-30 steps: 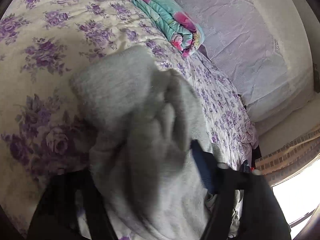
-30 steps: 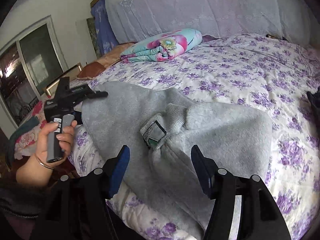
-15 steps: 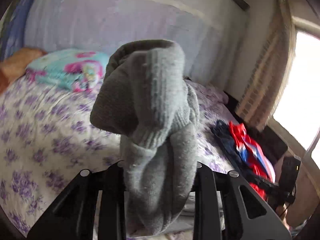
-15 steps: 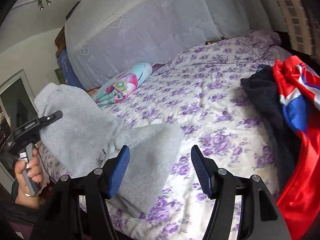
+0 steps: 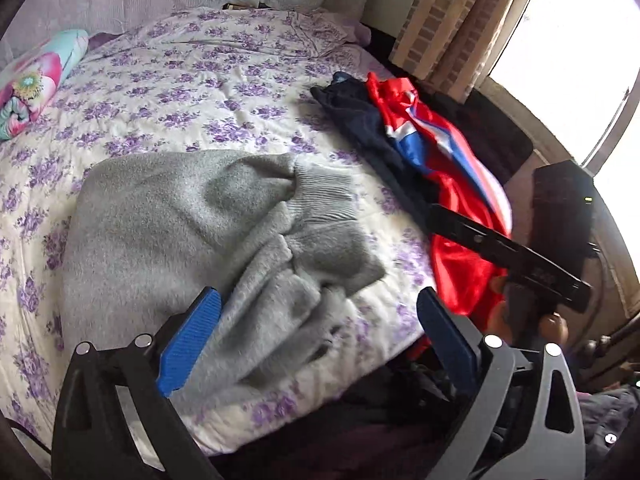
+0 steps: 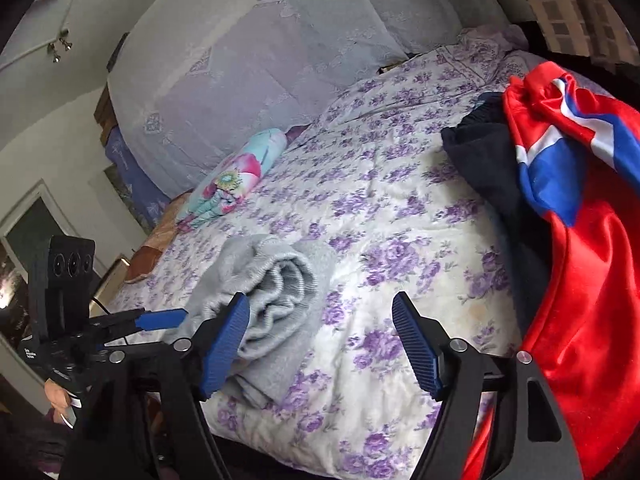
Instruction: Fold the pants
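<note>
Grey sweatpants (image 5: pixel 188 236) lie folded in a loose bundle on the floral bed near its front edge, ribbed cuffs on top; they also show in the right wrist view (image 6: pixel 272 292). My left gripper (image 5: pixel 316 336) is open and empty, just above the bundle's near side. My right gripper (image 6: pixel 320 344) is open and empty, hovering over the bed to the right of the bundle. The left gripper also shows in the right wrist view (image 6: pixel 160 322), beside the bundle. The right gripper's body shows in the left wrist view (image 5: pixel 508 252).
A red, white and blue garment (image 5: pixel 444 160) on dark navy clothing (image 5: pixel 360 120) lies at the bed's right side. A folded floral quilt (image 5: pixel 32 80) sits at the far left. The bedsheet (image 6: pixel 400 208) is purple-flowered. A lace headboard cover (image 6: pixel 260 64) stands behind.
The left gripper held the grey pants up in the air half a second ago; now the pants lie on the bed and the left gripper is open. The right gripper stayed open.
</note>
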